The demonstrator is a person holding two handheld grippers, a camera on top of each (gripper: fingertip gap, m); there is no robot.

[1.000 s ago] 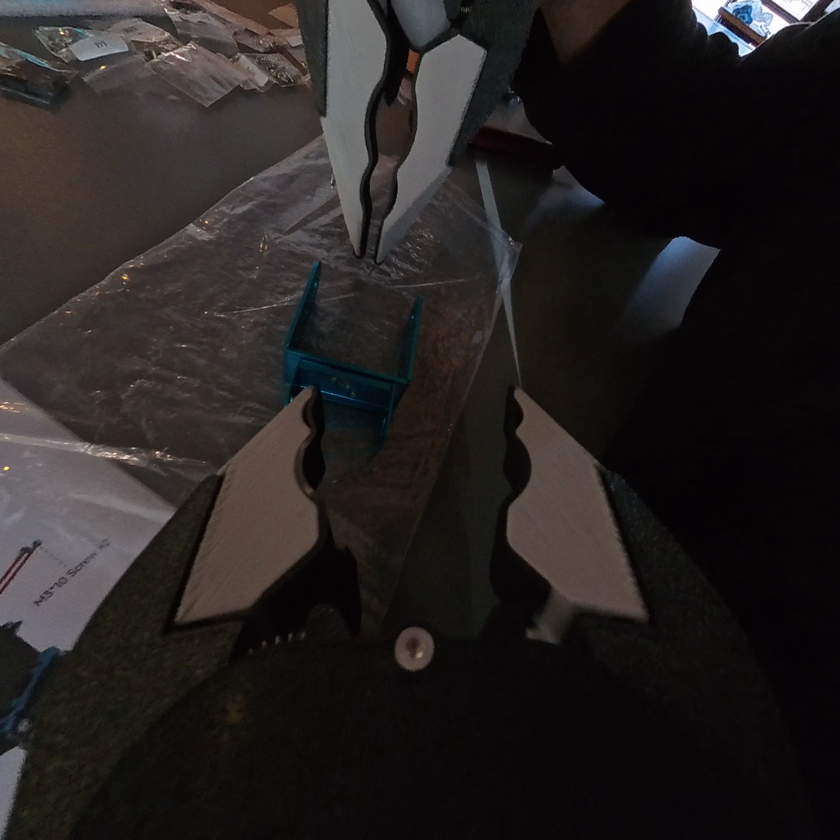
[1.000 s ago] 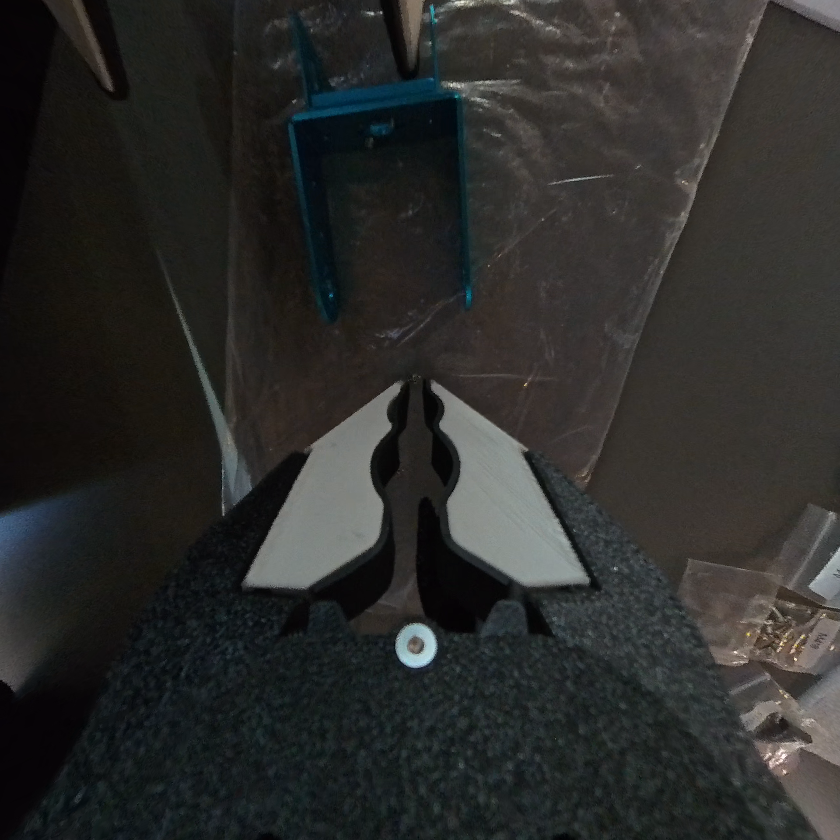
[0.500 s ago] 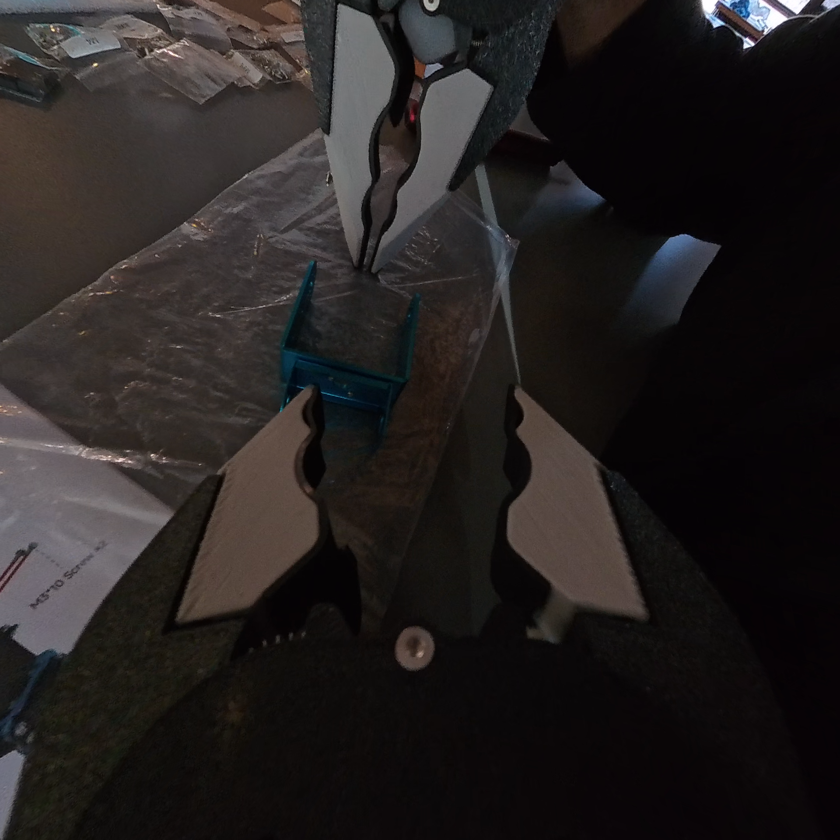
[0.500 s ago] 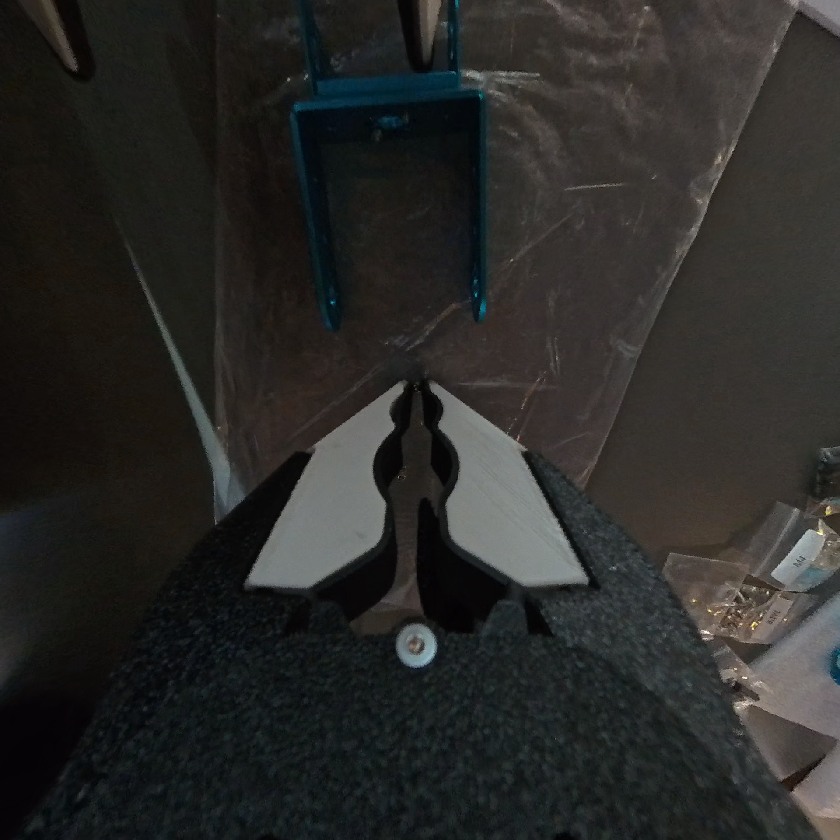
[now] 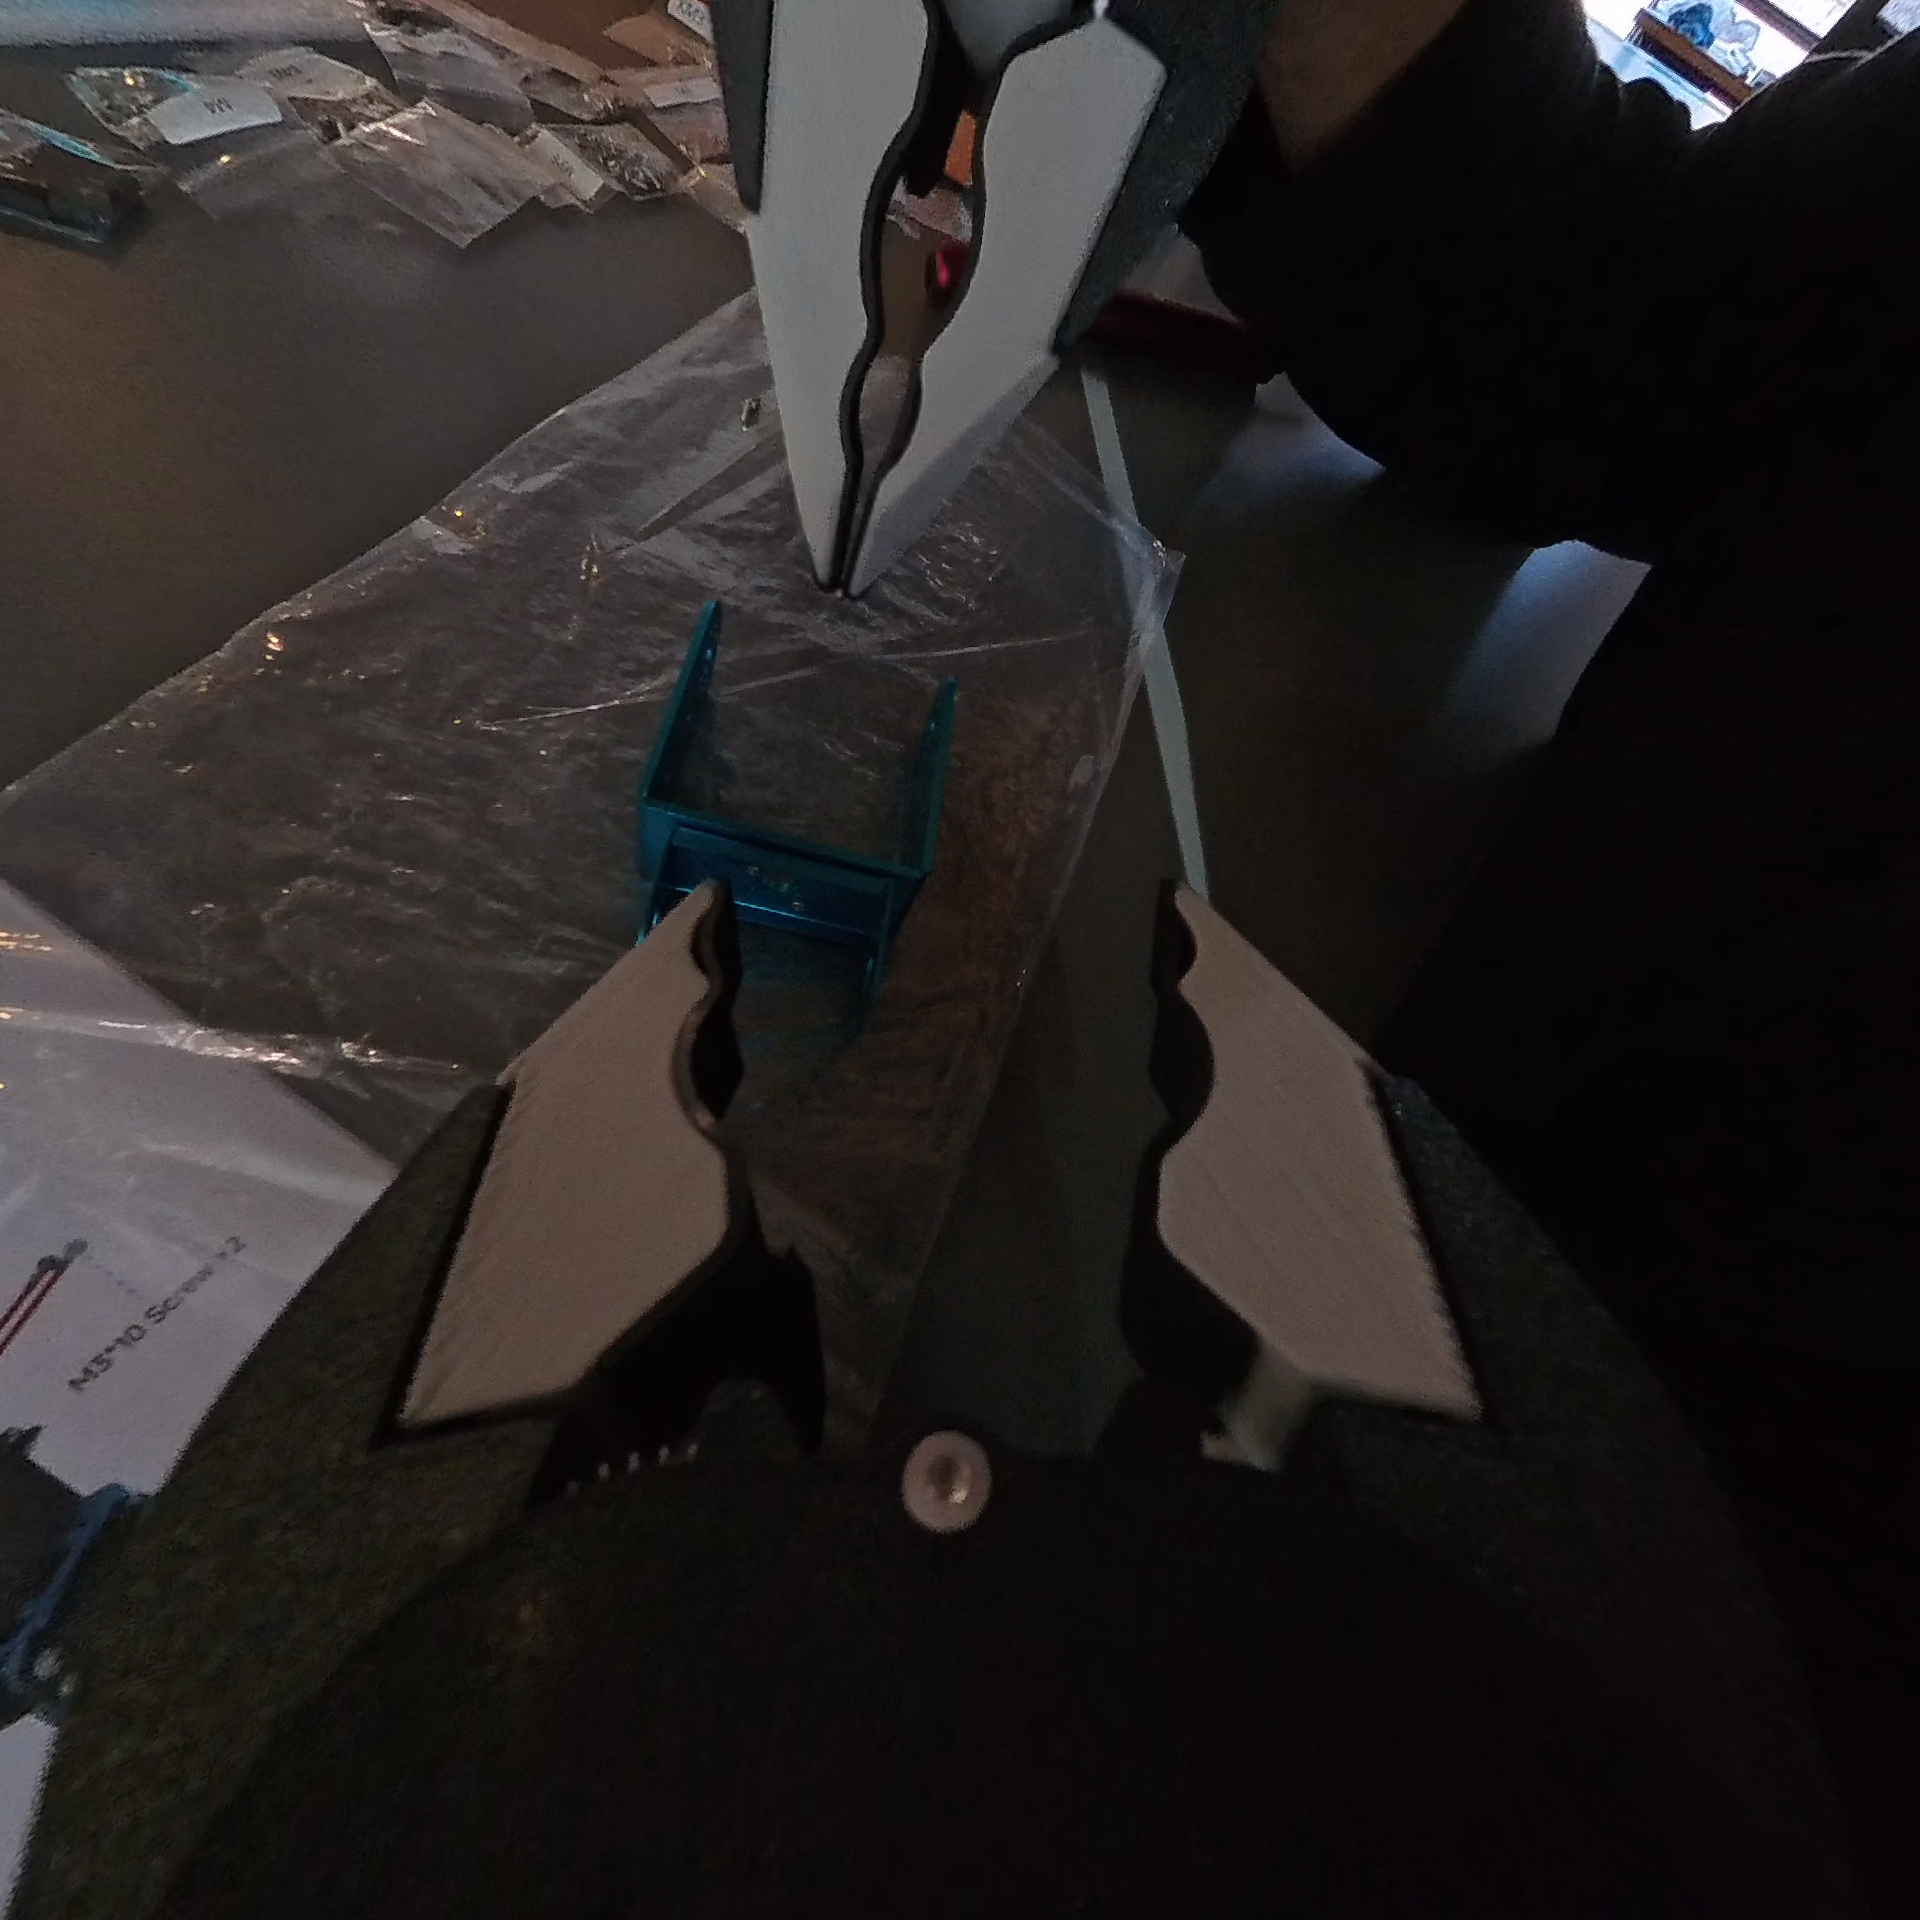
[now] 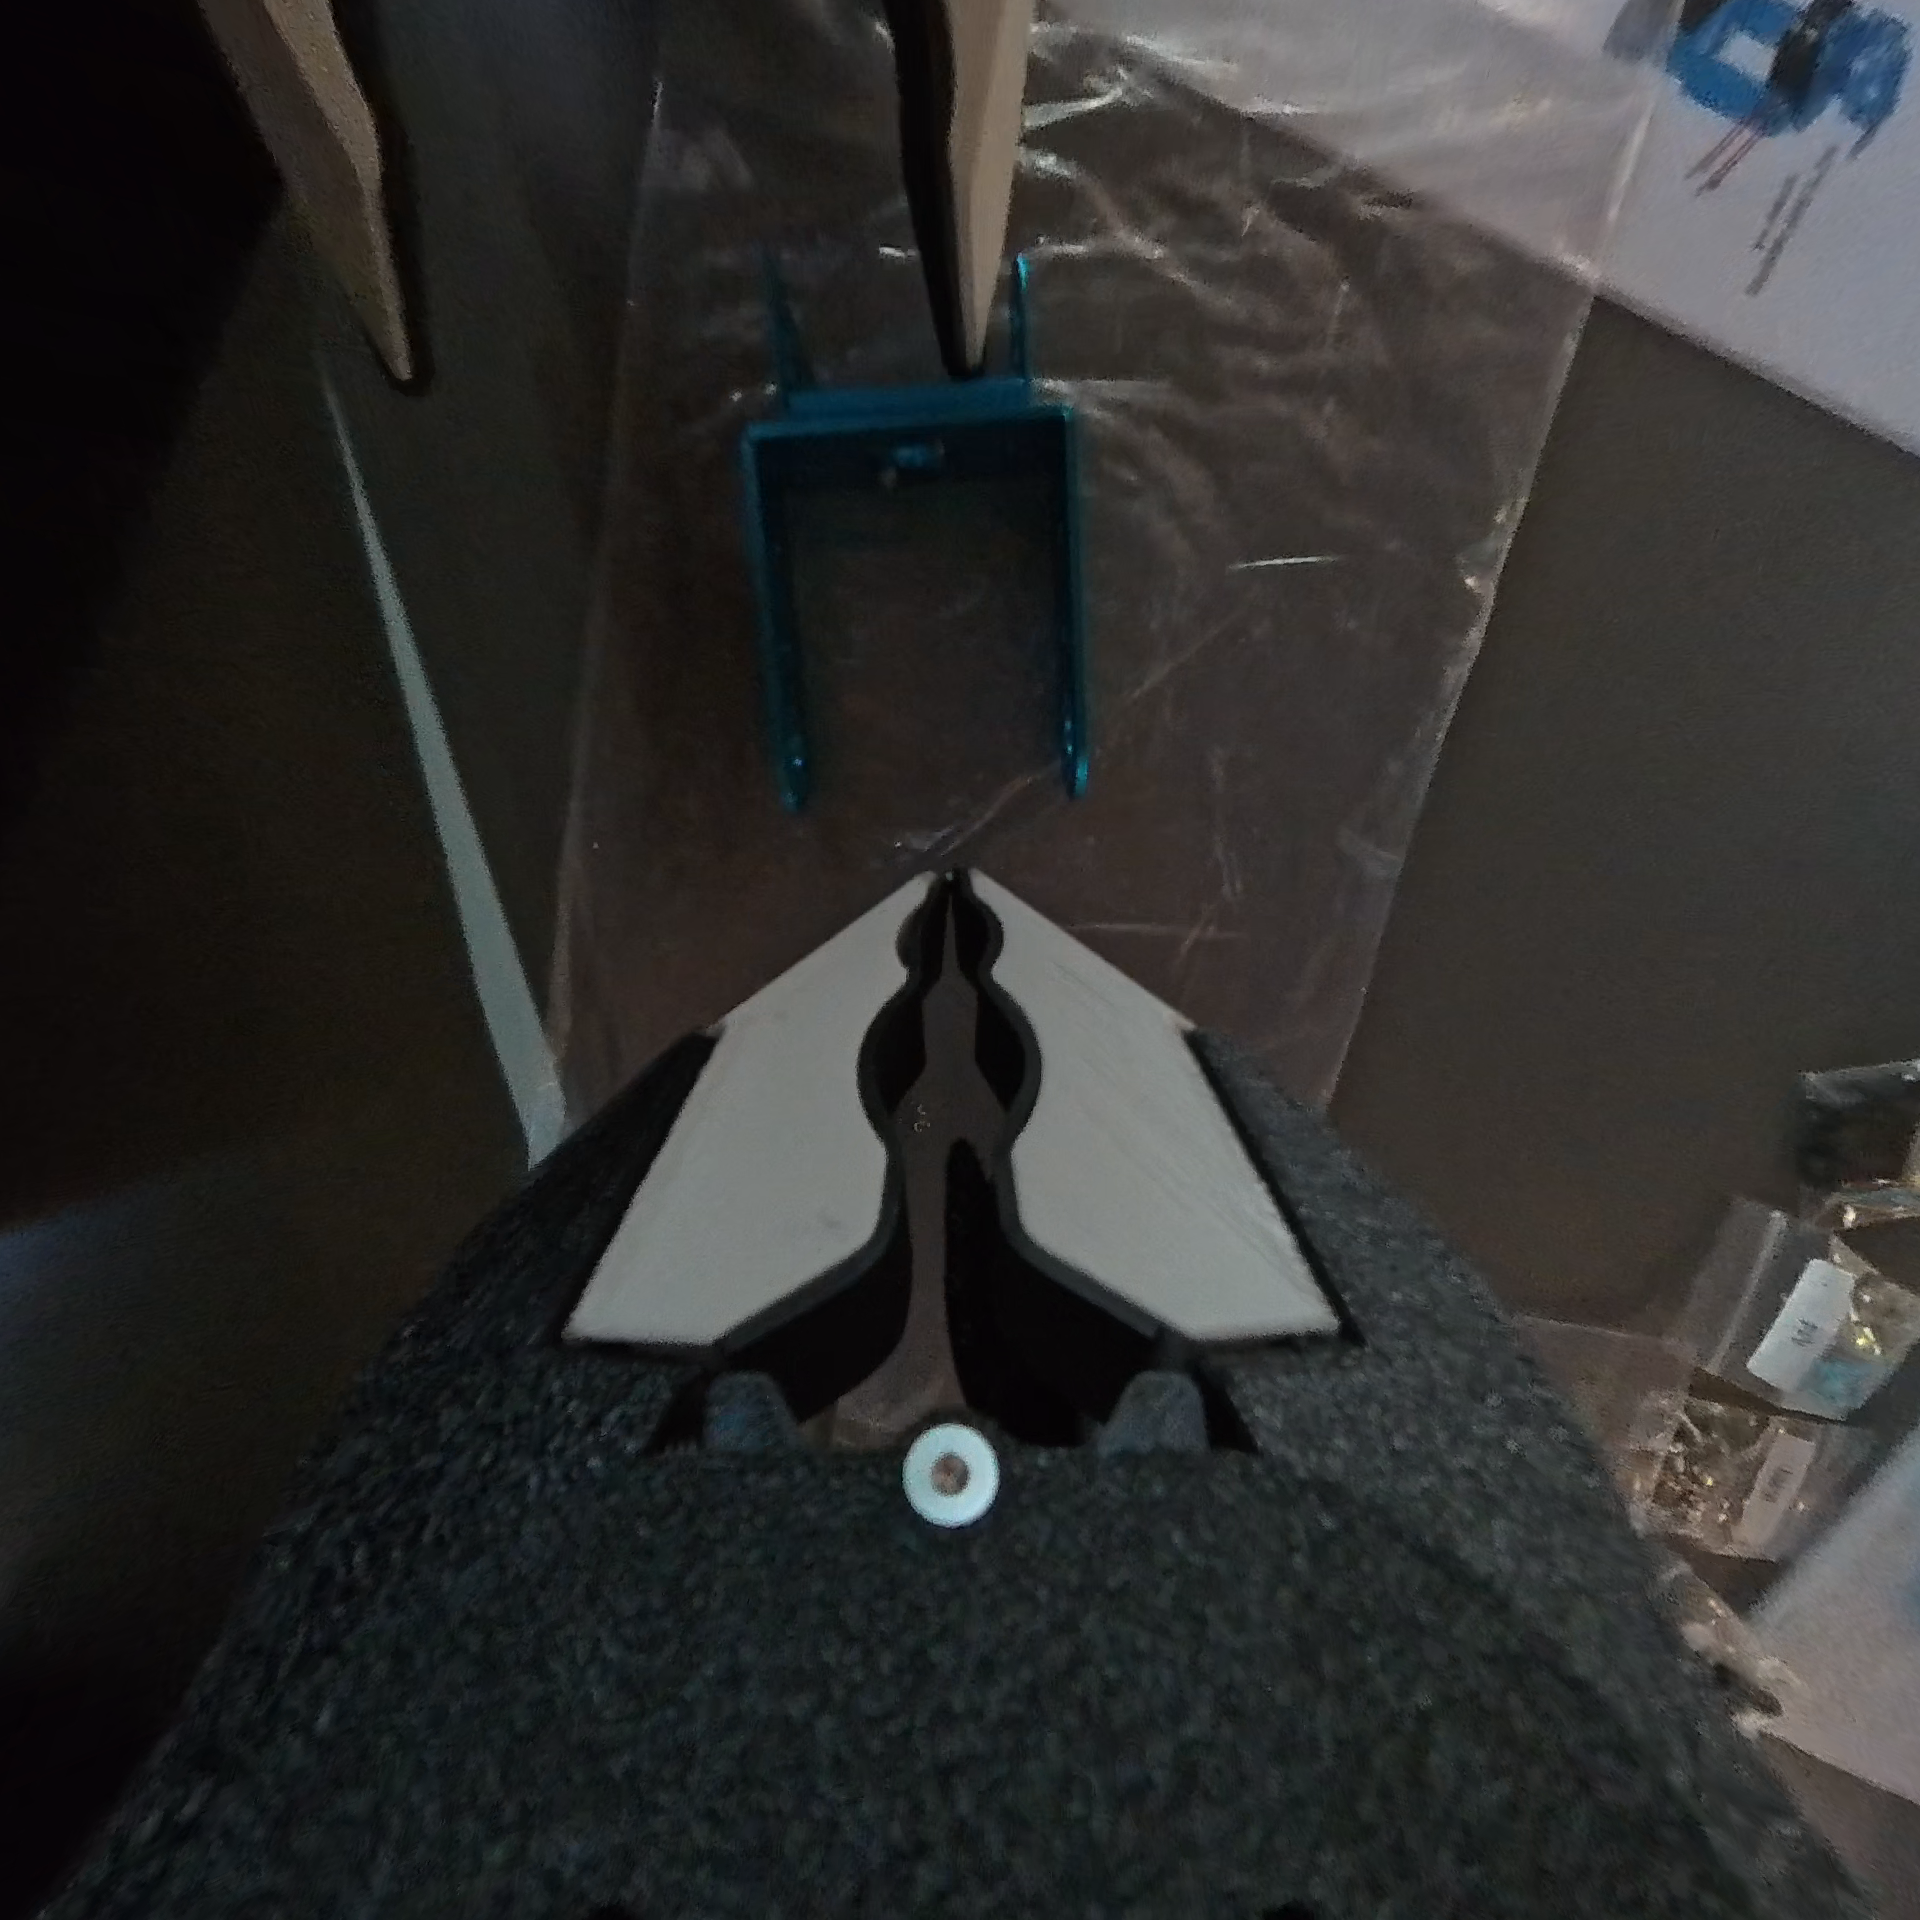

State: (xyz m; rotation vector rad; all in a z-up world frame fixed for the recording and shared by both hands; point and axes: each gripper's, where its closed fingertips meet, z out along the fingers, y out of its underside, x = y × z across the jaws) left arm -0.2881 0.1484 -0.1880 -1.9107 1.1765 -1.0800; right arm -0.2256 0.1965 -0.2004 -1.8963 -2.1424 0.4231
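A blue U-shaped metal bracket (image 5: 790, 831) lies on or in a clear plastic bag (image 5: 416, 790) spread on the dark table; I cannot tell which. My left gripper (image 5: 945, 904) is open and empty, and its left fingertip is right at the bracket's closed end. My right gripper (image 5: 844, 587) comes down from the far side, shut, with its tips pinching the bag film just beyond the bracket's open arms. In the right wrist view the shut right gripper (image 6: 951, 878) sits just short of the bracket (image 6: 914, 520). The open left gripper (image 6: 681, 372) hangs behind it.
Small bags of screws (image 5: 416, 156) lie at the table's far left and also show in the right wrist view (image 6: 1818, 1340). A printed paper sheet (image 5: 125, 1195) lies to the left of my left gripper. A person's dark sleeve (image 5: 1610, 364) fills the right side. One gripper's finger ends stand about 9 centimetres off the other's.
The right wrist view has tilted up, so the bracket now sits lower in it and more of the left gripper's fingers and the paper sheet show. The bracket and left gripper have barely moved.
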